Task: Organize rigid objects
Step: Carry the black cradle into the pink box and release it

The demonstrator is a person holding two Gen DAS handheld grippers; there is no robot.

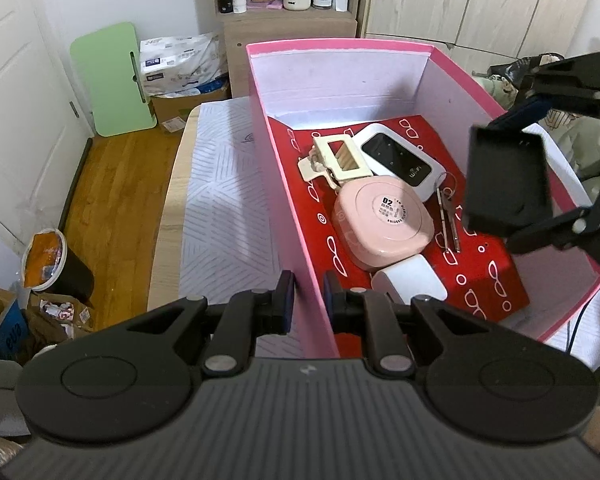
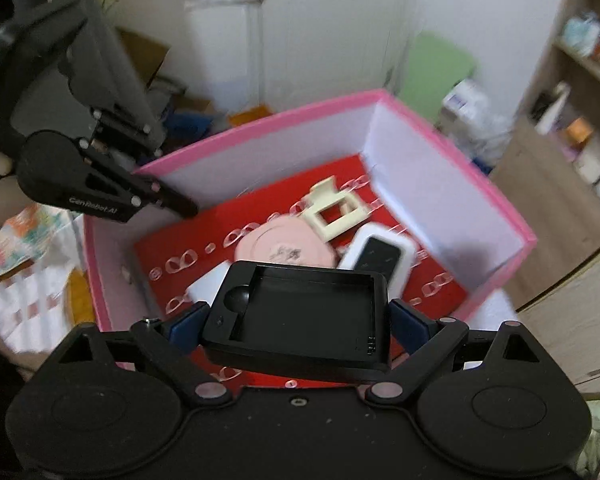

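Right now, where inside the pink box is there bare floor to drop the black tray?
Free: red floor right of the keys, toward the right wall of the pink box, under the black tray held by the right gripper. Crowded: cream clip, WiFi router, pink case, white block.

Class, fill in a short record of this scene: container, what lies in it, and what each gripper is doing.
container: pink box, red-lined floor
contents: pink case, cream hair clip, Wi-Fi router, keys, white block
left gripper: clamps the box's near wall
right gripper: holds black tray above the box
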